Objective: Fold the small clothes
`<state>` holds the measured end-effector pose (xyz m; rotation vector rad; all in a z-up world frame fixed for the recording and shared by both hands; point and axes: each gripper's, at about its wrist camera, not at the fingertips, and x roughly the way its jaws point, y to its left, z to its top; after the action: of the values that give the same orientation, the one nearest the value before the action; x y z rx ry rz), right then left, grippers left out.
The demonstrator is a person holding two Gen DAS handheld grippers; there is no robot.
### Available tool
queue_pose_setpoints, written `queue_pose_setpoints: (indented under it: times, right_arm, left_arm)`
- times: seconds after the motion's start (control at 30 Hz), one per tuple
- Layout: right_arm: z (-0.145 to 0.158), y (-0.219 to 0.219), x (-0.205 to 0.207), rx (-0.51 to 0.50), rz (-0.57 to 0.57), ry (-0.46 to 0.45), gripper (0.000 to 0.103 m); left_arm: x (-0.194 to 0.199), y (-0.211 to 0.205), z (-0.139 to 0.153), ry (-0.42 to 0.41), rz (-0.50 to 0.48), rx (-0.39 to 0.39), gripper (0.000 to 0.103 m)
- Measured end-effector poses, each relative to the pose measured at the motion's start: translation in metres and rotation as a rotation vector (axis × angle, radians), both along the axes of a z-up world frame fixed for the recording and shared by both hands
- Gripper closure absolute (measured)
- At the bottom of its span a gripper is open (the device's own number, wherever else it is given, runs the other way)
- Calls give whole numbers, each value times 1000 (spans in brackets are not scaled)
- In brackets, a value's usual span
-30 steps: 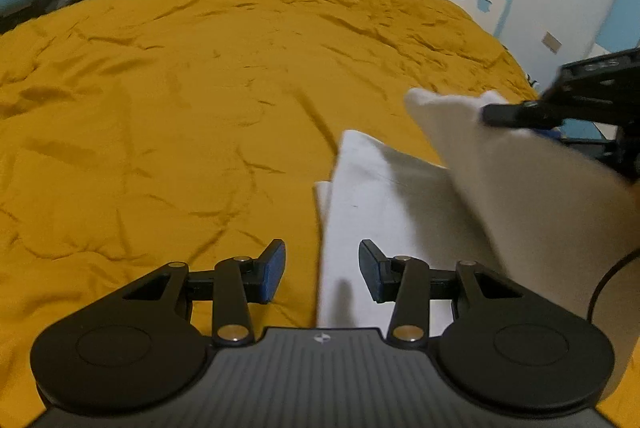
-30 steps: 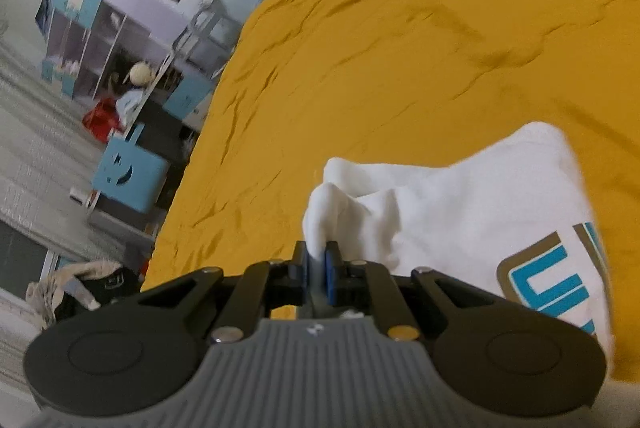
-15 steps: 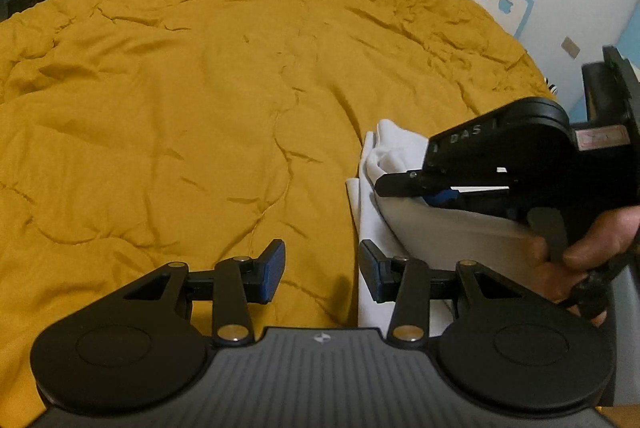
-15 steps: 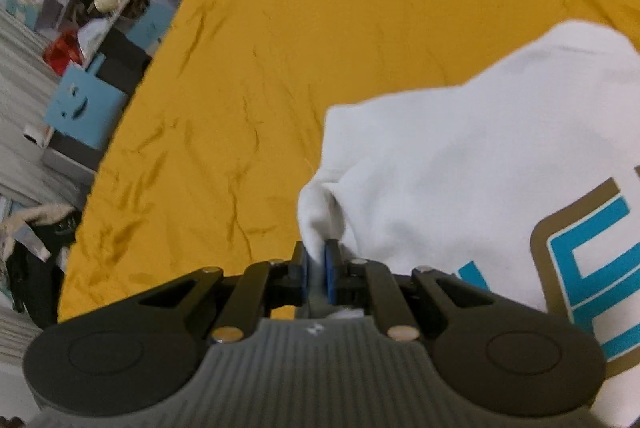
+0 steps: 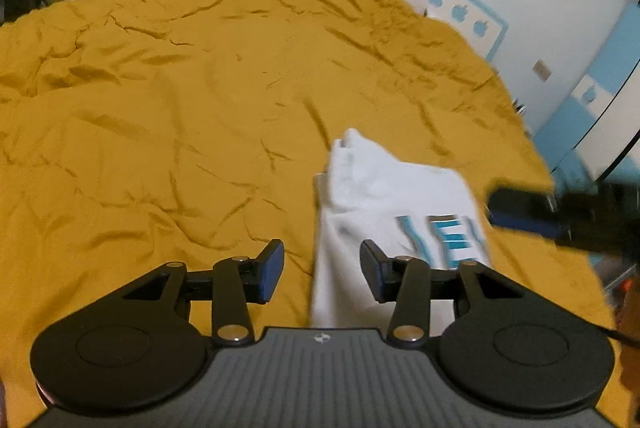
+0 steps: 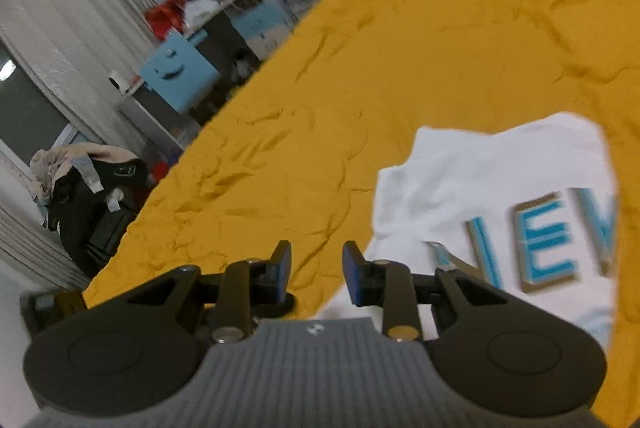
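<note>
Both tongs stand apart and hold nothing: the right tongs [image 6: 316, 274], whose jaws have just been opening, have likely let go so the fold can settle; the left tongs [image 5: 322, 272] hover at the white shirt's [image 5: 384, 195] edge. It lies folded on the yellow bedcover [image 5: 168, 115], blue lettering up, at four o'clock in the left view.

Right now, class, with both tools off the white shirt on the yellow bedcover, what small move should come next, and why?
Probably bring the left tool down onto the shirt's near left edge. Its jaws stand open with that edge just beyond them. The right tool has just been opening, nothing lies between its pads, and the shirt lies loose on the yellow bedcover with its blue lettering up, so another fold seems due.
</note>
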<state>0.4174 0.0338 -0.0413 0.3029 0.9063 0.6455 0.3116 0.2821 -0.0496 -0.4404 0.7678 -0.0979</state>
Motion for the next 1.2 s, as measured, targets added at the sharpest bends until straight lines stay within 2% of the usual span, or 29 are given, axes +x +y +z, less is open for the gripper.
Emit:
queue_pose_setpoints:
  times: [0.17,0.33,0.47,0.53,0.6,0.63,0.67,0.83,0.9,0.93,0.97,1.0,1.1,1.2]
  right_arm:
    - [-11,-64,-52,-111,-61,-55,74]
    - [-47,-104,-92,-212,-105,-39,70]
    - [-75,-115,-110,-272,-113,-29,69]
    - [-84,-116,-118,-309,-100,-55,67]
    - [-89,-109,-121,-357,-80,-95,58]
    - [-91,-107,-122,-379,-79,-110,57]
    - [-95,-103,-122,-393,-76,-117,57]
    - [-110,-88,-110,-455,-52,-120,57]
    - [-113,-91,-106,-458,-78,-119,58]
    - [-115,-95,-104,-444,-89,-99,61]
    - [-117,-99,-101,-425,-94,-74,82]
    - [-118,-104,-100,-411,-101,-60,89]
    - [-120,-111,-100,-394,-91,-58,98]
    - [-121,-110,-102,-414,-92,-81,103]
  left_arm:
    - [-19,1,-7,18,0,-169,38]
    - [-27,-2,-34,78,35,-264,37]
    - [-22,-2,-49,87,70,-338,40]
    - [-14,-4,-52,80,84,-312,48]
    - [-8,-11,-53,100,102,-243,66]
    - [-7,-13,-53,92,90,-239,71]
    - [-6,-15,-51,82,79,-242,81]
    - [-23,-22,-12,-69,66,-249,91]
    - [-24,-24,-9,-53,79,-182,91]
    - [-21,-23,-18,-16,90,-143,91]
    - [-17,-20,-30,34,105,-119,92]
    - [-14,-17,-44,81,122,-106,92]
    - [-14,-20,-70,122,118,-66,92]
    - [-11,-32,-77,145,105,-1,92]
